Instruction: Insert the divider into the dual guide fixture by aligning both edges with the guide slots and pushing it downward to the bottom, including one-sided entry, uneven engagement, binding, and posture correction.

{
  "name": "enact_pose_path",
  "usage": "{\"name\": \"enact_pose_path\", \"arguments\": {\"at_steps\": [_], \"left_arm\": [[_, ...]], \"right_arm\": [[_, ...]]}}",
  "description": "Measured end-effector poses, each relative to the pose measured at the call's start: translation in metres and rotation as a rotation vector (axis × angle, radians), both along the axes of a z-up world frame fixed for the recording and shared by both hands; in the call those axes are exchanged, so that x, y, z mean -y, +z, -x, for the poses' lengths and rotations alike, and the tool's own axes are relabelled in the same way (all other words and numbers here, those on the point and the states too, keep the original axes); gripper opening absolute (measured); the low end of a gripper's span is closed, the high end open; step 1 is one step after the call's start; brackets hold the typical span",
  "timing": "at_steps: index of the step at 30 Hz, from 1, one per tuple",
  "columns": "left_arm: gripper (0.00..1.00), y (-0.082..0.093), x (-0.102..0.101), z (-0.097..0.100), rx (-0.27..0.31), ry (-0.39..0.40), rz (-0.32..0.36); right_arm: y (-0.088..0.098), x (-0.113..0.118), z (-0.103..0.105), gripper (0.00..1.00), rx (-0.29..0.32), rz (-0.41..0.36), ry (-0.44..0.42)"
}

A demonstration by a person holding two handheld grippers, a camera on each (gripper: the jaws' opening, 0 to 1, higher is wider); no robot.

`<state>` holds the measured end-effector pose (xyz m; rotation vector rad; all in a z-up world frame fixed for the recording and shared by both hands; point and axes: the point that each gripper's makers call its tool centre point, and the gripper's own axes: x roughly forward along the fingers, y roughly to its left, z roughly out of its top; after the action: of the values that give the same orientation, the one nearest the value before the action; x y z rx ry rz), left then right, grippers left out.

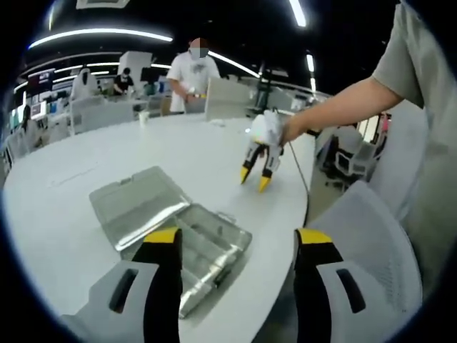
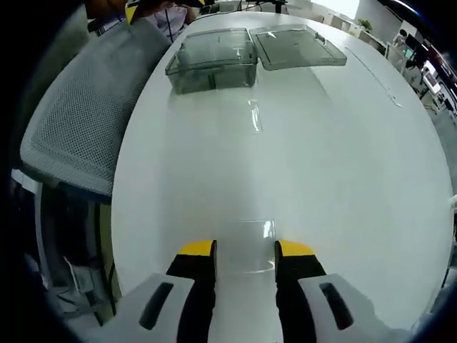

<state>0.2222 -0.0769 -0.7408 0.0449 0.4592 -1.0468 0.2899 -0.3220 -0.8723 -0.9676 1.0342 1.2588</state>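
In the left gripper view my left tool (image 1: 239,246) hangs with jaws apart over the open clear fixture box (image 1: 196,250) on the white worktop (image 1: 86,207), while in the right gripper view my right tool (image 2: 245,251), jaws apart, straddles the clear divider (image 2: 250,244) lying flat, well apart from the box (image 2: 213,66).

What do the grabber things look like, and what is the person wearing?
Each gripper has two black jaws with yellow tips, set on pale grey bodies with dark slots: the left gripper and the right gripper match. In the left gripper view, the right gripper has a white body, black fingers and yellow tips. The person wears a grey short sleeve.
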Motion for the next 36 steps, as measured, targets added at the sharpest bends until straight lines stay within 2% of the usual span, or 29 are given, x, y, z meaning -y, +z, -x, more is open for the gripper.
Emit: {"name": "enact_pose_path", "arguments": {"at_steps": [6, 9, 36], "left_arm": [[0.61, -0.0002, 0.0000, 0.0002, -0.002, -0.002, 0.000], [0.61, 0.0000, -0.0005, 0.0001, -0.003, 0.001, 0.002], [0.61, -0.0036, 0.0069, 0.0037, -0.024, 0.003, -0.003]], "right_arm": [[-0.0015, 0.0007, -0.0009, 0.28, -0.021, 0.089, 0.030], [-0.0017, 0.0015, -0.0006, 0.28, -0.022, 0.106, 0.047], [0.0005, 0.0052, 0.0017, 0.27, -0.001, 0.094, 0.096]]}}
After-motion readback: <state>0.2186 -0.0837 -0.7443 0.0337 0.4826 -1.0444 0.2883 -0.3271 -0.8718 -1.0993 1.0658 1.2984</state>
